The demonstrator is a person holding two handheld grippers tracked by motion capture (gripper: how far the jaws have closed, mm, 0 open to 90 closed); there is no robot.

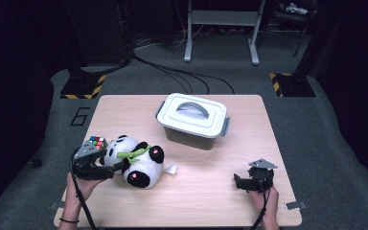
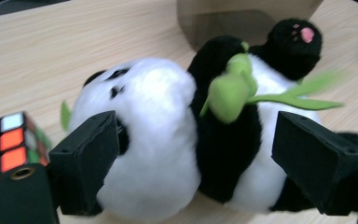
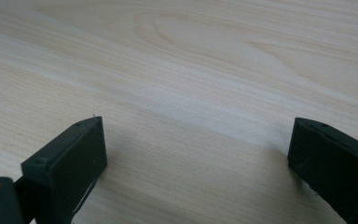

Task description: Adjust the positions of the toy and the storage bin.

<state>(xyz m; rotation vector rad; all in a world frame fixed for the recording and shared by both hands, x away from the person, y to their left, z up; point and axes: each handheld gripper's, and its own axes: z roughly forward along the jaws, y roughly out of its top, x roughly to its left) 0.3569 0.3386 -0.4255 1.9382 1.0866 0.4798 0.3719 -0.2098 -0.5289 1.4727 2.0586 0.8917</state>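
A black-and-white plush panda (image 1: pixel 136 165) with a green leaf sprig lies on its side at the table's front left. In the left gripper view the panda (image 2: pixel 158 140) spans the space just beyond the jaws. My left gripper (image 1: pixel 112 167) (image 2: pixel 196 128) is open, one jaw by the panda's head and one by its body, neither pad squeezing it. A colourful puzzle cube (image 1: pixel 97 142) (image 2: pixel 4 144) sits right beside the panda's head. My right gripper (image 1: pixel 237 182) (image 3: pixel 193 130) rests open at the front right over bare wood, with nothing between its jaws.
A grey storage box with a white handled lid (image 1: pixel 192 115) (image 2: pixel 247 18) stands shut at the middle rear of the wooden table (image 1: pixel 211 177). A small white tag (image 1: pixel 171 168) sticks out beside the panda. Dark floor, cables and stand bases surround the table.
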